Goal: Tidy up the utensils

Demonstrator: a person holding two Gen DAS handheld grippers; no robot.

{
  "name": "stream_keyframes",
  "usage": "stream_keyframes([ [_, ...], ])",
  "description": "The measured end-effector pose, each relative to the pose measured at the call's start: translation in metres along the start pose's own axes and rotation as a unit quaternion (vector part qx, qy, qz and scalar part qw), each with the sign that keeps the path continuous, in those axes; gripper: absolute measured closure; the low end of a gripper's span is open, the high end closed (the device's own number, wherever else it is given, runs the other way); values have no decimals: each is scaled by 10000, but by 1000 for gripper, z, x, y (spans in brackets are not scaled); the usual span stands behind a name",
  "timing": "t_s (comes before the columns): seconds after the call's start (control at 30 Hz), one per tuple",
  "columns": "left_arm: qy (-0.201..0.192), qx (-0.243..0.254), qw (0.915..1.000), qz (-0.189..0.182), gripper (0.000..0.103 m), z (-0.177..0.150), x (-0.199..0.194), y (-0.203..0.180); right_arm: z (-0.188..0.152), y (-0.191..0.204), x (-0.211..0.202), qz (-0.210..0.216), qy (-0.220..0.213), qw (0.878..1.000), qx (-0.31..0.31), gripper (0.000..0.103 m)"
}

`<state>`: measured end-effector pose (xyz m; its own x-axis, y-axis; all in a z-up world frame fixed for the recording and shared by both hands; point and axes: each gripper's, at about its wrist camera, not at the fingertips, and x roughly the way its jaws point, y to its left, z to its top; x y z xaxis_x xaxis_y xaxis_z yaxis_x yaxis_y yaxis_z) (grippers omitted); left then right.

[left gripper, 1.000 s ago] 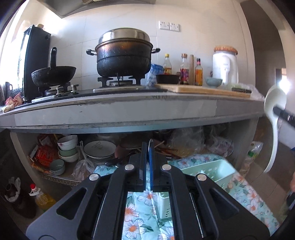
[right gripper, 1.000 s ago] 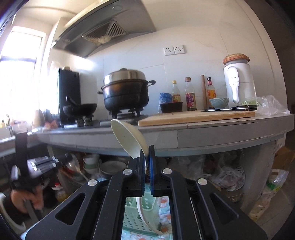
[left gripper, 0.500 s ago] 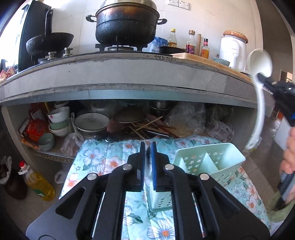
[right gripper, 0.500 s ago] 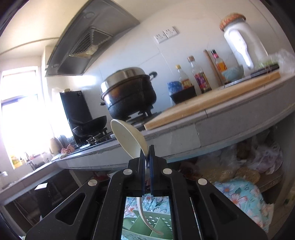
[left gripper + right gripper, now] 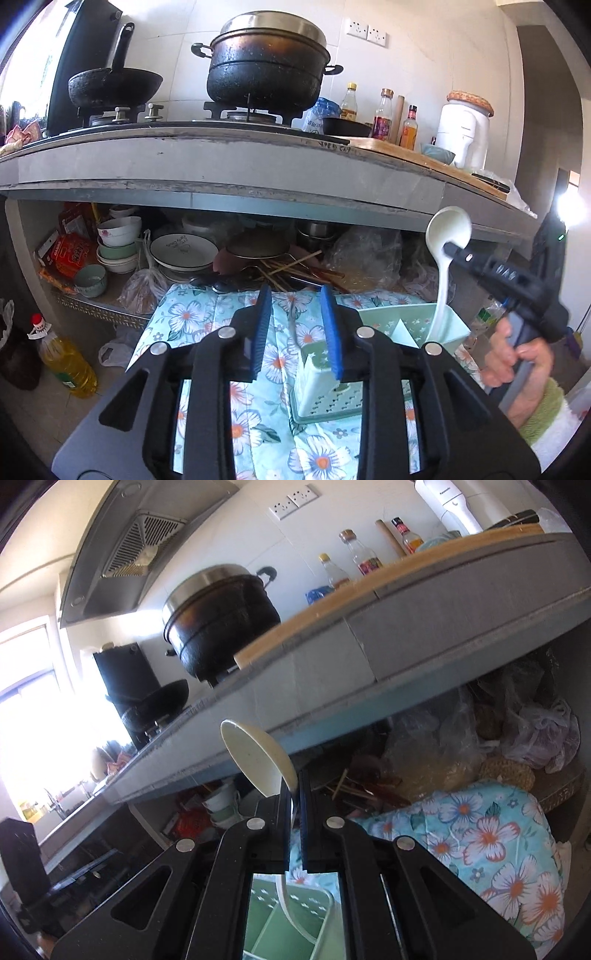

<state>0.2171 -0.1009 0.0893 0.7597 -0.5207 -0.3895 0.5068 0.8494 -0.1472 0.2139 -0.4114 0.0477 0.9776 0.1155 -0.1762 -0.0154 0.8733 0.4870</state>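
**Ladle goes handle-first into the caddy**

Right gripper (image 5: pixel 293 805) is clamped tight on the neck of a white ladle (image 5: pixel 445 254), just under the bowl, so the long handle hangs free below the jaws. That grip looks chosen for the drop: the handle's lower end is already down at the rim of the green utensil caddy (image 5: pixel 380 319), over one of its far compartments, and the bowl stays up top where it can stick out. From the right wrist view, the handle curves down into the caddy's divided interior.

Left gripper (image 5: pixel 297 325) has just been opening, and its blue pads now stand part-way apart with nothing between them. It hovers above the caddy's near end, pointing slightly downward, likely ready for the next utensil.

Beneath the caddy lies a flowered cloth (image 5: pixel 258 406). Behind it runs a cluttered shelf of bowls and plates under the stone counter (image 5: pixel 229 162), which carries a black pot (image 5: pixel 266 62).

A person's hand (image 5: pixel 517 369), sleeve-cuffed, grips the right tool's handle from the side, with the tool tilted.
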Motion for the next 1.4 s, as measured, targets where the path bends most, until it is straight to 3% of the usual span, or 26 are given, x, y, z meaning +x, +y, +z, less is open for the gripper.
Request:
stream_keyframes([
  [0.33,46,-71,9999,87,61,-20,-38,14,-23,11,-8,-590,278,9954,-702,96],
  [0.4,135,-65,9998,90,58,-29,-44,14,-27,15,-15,-729,269,9933,-860,89],
  [0.47,240,-63,9997,47,56,-39,-50,12,-30,19,-23,-855,212,9913,-978,74],
  [0.57,399,-69,9992,-6,50,-55,-59,10,-32,23,-37,-993,94,9892,-1078,64],
  [0.83,634,-133,9977,-173,40,-81,-78,5,-30,30,-81,-1228,-183,9868,-1038,60],
  [0.93,734,-79,9969,-267,38,-90,-81,3,-33,30,-100,-1339,-157,9858,-1003,60],
  [1.03,754,-22,9964,-390,36,-97,-85,0,-41,31,-118,-1420,-24,9851,-974,52],
  [1.2,780,48,9960,-434,35,-105,-84,-2,-45,42,-129,-1228,248,9855,-1146,50],
  [1.3,872,-111,9949,-486,35,-107,-80,-1,-32,54,-116,-1009,372,9842,-1407,47],
  [1.4,866,-212,9947,-510,34,-108,-80,2,-21,66,-93,-732,663,9809,-1674,38],
])
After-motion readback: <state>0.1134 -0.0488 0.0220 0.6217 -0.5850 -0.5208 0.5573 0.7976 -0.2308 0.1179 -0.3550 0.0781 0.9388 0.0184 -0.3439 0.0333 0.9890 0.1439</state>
